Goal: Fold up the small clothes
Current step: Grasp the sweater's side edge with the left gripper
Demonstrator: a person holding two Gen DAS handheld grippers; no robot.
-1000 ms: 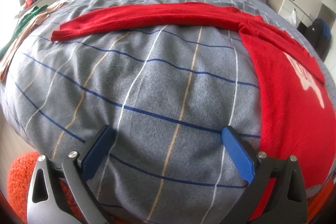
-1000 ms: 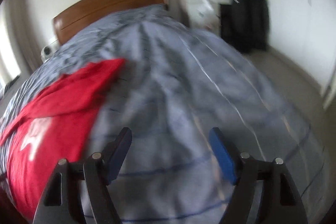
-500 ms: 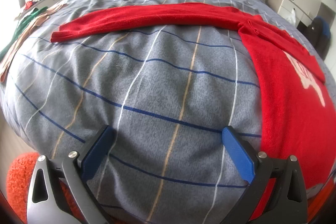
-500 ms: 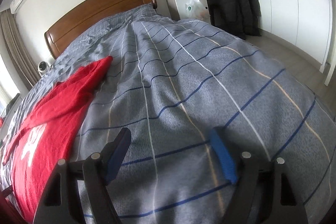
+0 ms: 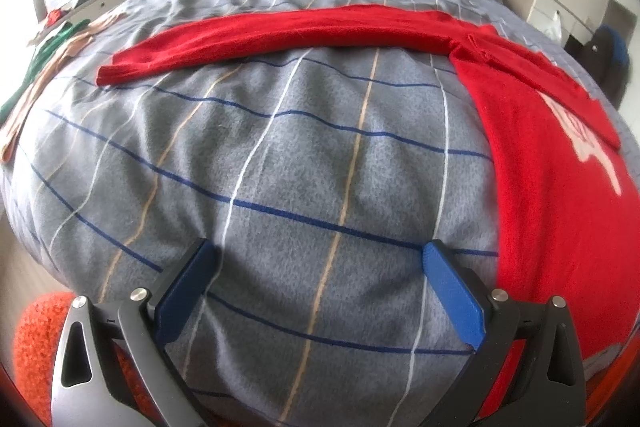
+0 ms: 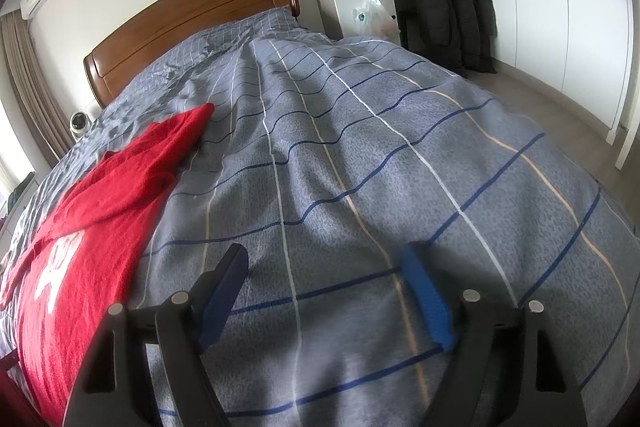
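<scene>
A red long-sleeved sweater [image 5: 548, 155] with a white print lies flat on the grey striped bedspread [image 5: 280, 155]. One sleeve [image 5: 280, 35] stretches out to the left across the bed. My left gripper [image 5: 320, 267] is open and empty above the bedspread, left of the sweater's body. In the right wrist view the sweater [image 6: 92, 227] lies at the left, its other sleeve [image 6: 176, 135] pointing toward the headboard. My right gripper [image 6: 326, 267] is open and empty over bare bedspread [image 6: 380, 155], to the right of the sweater.
A wooden headboard [image 6: 192, 19] stands at the far end. Green and beige clothes [image 5: 44, 59] lie at the bed's left edge. A white dresser with a plastic bag [image 6: 370, 11] and a dark jacket [image 6: 452, 7] stand right of the bed. An orange fuzzy thing [image 5: 36, 347] is at lower left.
The right gripper's view has swung and steadied, and now shows more of the bed's right side and the wardrobe. The left gripper has barely moved. Both stay open.
</scene>
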